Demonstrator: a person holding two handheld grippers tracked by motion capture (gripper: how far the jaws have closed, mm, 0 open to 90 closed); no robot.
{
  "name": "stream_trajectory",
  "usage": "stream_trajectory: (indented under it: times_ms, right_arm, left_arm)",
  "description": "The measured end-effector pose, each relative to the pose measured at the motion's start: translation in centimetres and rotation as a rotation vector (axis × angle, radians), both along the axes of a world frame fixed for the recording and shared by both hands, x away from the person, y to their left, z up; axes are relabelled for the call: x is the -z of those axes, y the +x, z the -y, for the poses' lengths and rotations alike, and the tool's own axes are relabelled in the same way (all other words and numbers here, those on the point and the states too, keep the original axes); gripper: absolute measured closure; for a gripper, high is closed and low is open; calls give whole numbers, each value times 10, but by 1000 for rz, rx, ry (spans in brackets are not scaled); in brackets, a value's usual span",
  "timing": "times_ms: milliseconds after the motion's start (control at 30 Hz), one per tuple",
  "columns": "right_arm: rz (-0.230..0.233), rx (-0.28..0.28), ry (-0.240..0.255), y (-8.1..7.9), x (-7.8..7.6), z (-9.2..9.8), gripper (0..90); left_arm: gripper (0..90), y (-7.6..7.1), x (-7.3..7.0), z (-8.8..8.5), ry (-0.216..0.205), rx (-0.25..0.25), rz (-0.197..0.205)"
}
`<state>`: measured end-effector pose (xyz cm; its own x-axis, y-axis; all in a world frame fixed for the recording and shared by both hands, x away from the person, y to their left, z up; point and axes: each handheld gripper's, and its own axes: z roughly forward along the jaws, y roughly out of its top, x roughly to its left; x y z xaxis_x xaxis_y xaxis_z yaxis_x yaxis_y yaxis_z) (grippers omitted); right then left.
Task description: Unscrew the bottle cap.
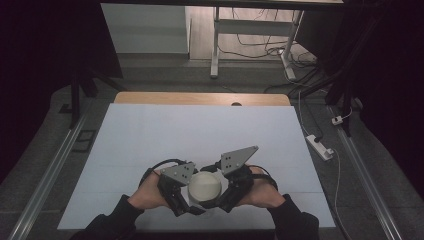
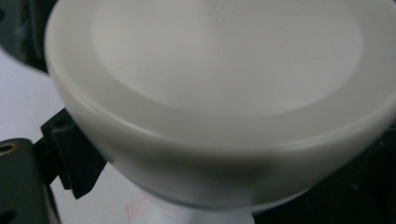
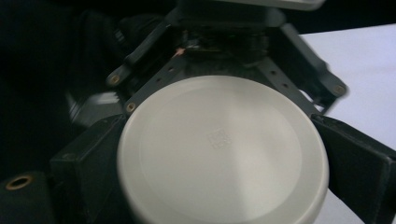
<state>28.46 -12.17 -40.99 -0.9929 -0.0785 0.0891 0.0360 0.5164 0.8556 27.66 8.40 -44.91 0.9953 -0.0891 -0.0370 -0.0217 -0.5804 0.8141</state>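
A round white jar with a cream lid (image 1: pixel 205 186) stands near the front edge of the white table cover (image 1: pixel 200 130). My left gripper (image 1: pixel 192 206) reaches in from the left and closes low on the jar body (image 2: pixel 201 215), one black finger (image 2: pixel 70 154) showing under the lid's rim (image 2: pixel 224 93). My right gripper (image 1: pixel 219 197) comes from the right. In the right gripper view its fingers (image 3: pixel 88 163) press both sides of the lid (image 3: pixel 222 154), with the left gripper (image 3: pixel 224 42) just beyond. The person's hands hold both grippers close together.
A wooden table edge (image 1: pixel 200 98) shows past the white cover. Metal rails (image 1: pixel 50 170) run along both sides of the table. On the floor to the right lie a power strip (image 1: pixel 320 146) and cables. A white desk frame (image 1: pixel 216 45) stands farther back.
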Motion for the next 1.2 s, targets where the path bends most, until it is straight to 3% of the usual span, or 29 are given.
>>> stream_trajectory:
  times_ms: [67, 100, 200, 267, 367, 433, 533, 700, 733, 867, 900, 1067, 1200]
  right_arm:
    - [10, 0, -4, 0, 0, 1, 68]
    - [19, 26, 6, 0, 0, 1, 62]
    - [34, 133, 64, 2, -7, 4, 11]
    - [61, 229, 68, 3, -12, 6, 5]
    - [50, 331, 70, 4, -13, 7, 0]
    - [43, 408, 33, 5, -10, 3, 0]
    - [41, 471, -14, 4, -4, -5, 5]
    - [91, 510, -28, -4, 1, -15, 52]
    - [119, 516, -36, -6, 1, -17, 67]
    - [117, 471, -41, -8, 0, -15, 70]
    - [114, 447, -40, -7, 0, -15, 70]
    - [41, 325, -22, -2, 0, -8, 71]
    - [4, 283, -7, 2, 1, -5, 71]
  left_arm:
    - [75, 1, 0, 0, -4, -31, -1]
    - [75, 2, 0, -1, -7, -58, 2]
    - [75, 7, -1, -5, -3, -183, 7]
    - [75, 11, 0, -8, -5, -264, 2]
    - [75, 15, 1, -12, -18, -348, -7]
    - [75, 16, 1, -13, -22, -388, -8]
    - [75, 14, 1, -11, -15, -431, 2]
    - [75, 11, 0, -7, 3, -422, 18]
    - [75, 9, -1, -5, 6, -400, 25]
    - [75, 9, -1, -6, 6, -357, 26]
    - [75, 9, -1, -7, 4, -313, 27]
    - [75, 10, 0, -9, -13, -209, -1]
    - [75, 10, 1, -8, -8, -205, 2]
